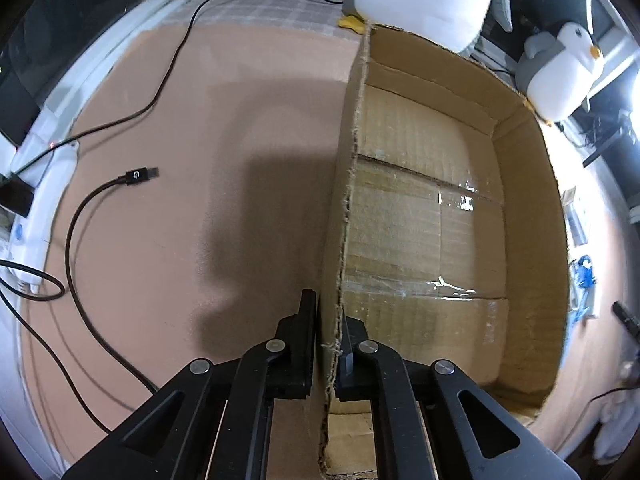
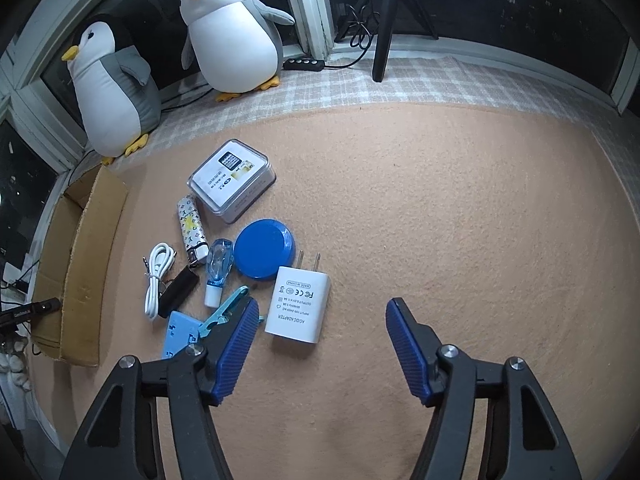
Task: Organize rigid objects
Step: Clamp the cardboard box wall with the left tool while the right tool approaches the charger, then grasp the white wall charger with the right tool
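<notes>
Left gripper (image 1: pixel 329 334) pinching the near wall of the cardboard box (image 1: pixel 440 216), one finger outside, the other inside, pressed against the torn corrugated edge. Box interior bare, taped seams across its floor, open top facing up. Left of the box, a wide stretch of peach felt worktop (image 1: pixel 200 160), crossed only by a black USB cable (image 1: pixel 136 176) near the left edge.

Right gripper (image 2: pixel 320 340) spread wide, blue-padded fingers (image 2: pixel 240 340) holding nothing, hovering over bare felt. White AC adapter (image 2: pixel 298 306) just beside the left finger, prongs pointing away. Further left and beyond, clustered close: blue round lid (image 2: pixel 264 248), clear blue bottle (image 2: pixel 218 268), patterned lighter (image 2: pixel 192 230), coiled white cable (image 2: pixel 156 276), small black block (image 2: pixel 178 292), light-blue clip (image 2: pixel 224 312) partly under the left finger, blue flat piece (image 2: pixel 180 334). Clear-cased white box (image 2: pixel 232 180) at the far end of the cluster. Cardboard box (image 2: pixel 80 264) standing at the far left, well apart from the right fingers. Right half of the worktop (image 2: pixel 460 200) open up to the checked cloth (image 2: pixel 440 80) at the window edge. Two plush penguins (image 2: pixel 232 36) on that cloth, a tripod (image 2: pixel 384 20) beside them.
</notes>
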The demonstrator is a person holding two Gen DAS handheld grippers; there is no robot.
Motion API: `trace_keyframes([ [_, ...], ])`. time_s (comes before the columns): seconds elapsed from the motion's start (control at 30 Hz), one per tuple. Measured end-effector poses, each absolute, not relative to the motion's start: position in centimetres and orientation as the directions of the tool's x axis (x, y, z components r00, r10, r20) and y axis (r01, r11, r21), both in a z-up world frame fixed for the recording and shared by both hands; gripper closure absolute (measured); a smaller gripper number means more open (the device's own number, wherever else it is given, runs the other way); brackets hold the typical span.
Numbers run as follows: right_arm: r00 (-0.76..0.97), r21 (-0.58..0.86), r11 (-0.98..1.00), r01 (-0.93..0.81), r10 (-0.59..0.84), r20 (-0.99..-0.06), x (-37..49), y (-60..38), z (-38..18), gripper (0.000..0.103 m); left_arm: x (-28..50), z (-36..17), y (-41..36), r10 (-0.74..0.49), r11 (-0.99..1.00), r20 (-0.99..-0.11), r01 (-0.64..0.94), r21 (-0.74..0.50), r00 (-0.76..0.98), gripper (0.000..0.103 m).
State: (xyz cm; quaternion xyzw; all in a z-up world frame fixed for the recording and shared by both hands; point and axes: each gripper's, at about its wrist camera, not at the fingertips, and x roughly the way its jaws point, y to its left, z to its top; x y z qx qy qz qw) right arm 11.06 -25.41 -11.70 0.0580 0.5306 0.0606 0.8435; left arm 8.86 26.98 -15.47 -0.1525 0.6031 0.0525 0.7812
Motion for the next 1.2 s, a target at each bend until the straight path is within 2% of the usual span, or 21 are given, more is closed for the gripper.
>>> trace_keyframes([
  [0.23,0.439,0.148,0.988,-0.041,0.151,-0.886,10.9,-25.2,-11.7,0.041,9.3,-15.2,27.5,-0.112,0.953,-0.960,-0.246,-0.177,0.256,0.097],
  [0.37,0.426,0.138,0.990,-0.033,0.139,-0.894,11.2,-25.8,-12.1,0.045,9.2,-15.6,26.5,-0.082,0.963,-0.963,-0.227,-0.143,0.256,0.098],
  [0.7,0.340,0.166,0.986,-0.017,0.162,-0.926,12.8,-25.6,-13.5,0.047,8.0,-15.3,25.3,-0.031,0.969,-0.952,-0.224,-0.104,0.305,0.098],
  [1.2,0.196,0.127,0.992,-0.019,0.129,-0.972,15.4,-22.9,-15.9,0.047,7.7,-15.4,25.7,-0.049,0.968,-0.945,-0.218,-0.125,0.323,0.097],
])
